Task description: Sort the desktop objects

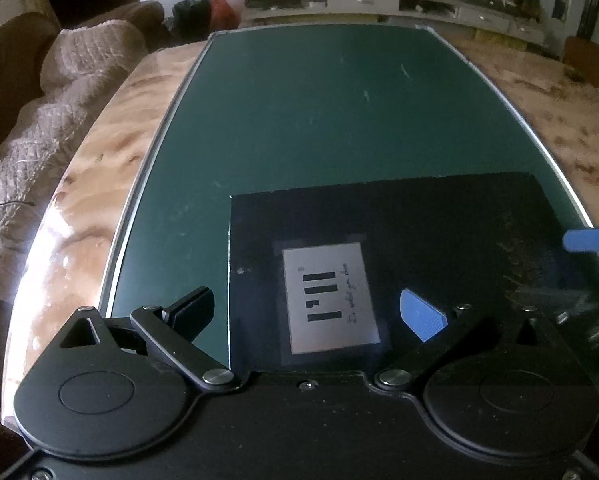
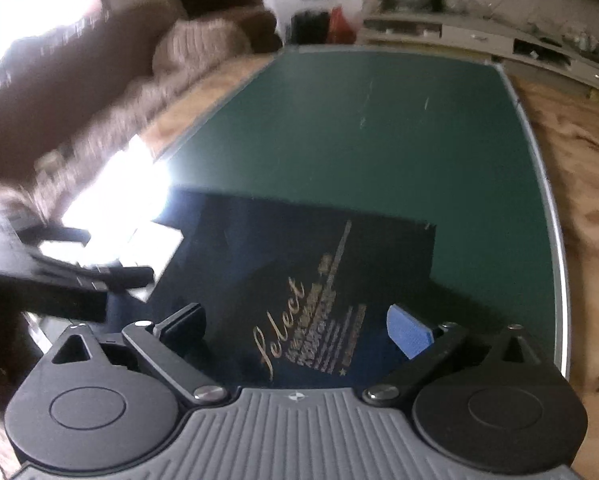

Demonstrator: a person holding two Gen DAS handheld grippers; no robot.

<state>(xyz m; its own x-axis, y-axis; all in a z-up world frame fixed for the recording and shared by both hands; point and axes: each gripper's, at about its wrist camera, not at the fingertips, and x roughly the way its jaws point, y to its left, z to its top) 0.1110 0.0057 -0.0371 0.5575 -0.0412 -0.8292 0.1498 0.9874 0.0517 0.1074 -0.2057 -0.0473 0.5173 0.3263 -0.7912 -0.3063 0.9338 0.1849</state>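
Observation:
A black flat book [image 1: 439, 216] with a white label [image 1: 327, 296] lies on the green mat [image 1: 319, 120], near its front right. My left gripper [image 1: 305, 314] hovers open over the label, one finger on each side of it. In the right wrist view a dark cover with gold "Select" lettering [image 2: 283, 320] lies on the green mat [image 2: 379, 120]. My right gripper [image 2: 295, 326] stands open over it, holding nothing. Whether both covers belong to one book I cannot tell. A blue fingertip of the right gripper [image 1: 591, 239] shows at the left view's right edge. The left gripper [image 2: 79, 268] appears blurred at the right view's left.
The mat lies on a marbled brown table [image 1: 99, 168]. A sofa with a quilted blanket [image 1: 71, 92] stands to the left. A low white cabinet [image 1: 379, 0] runs along the far wall. Strong glare [image 2: 131, 184] hides the mat's left edge.

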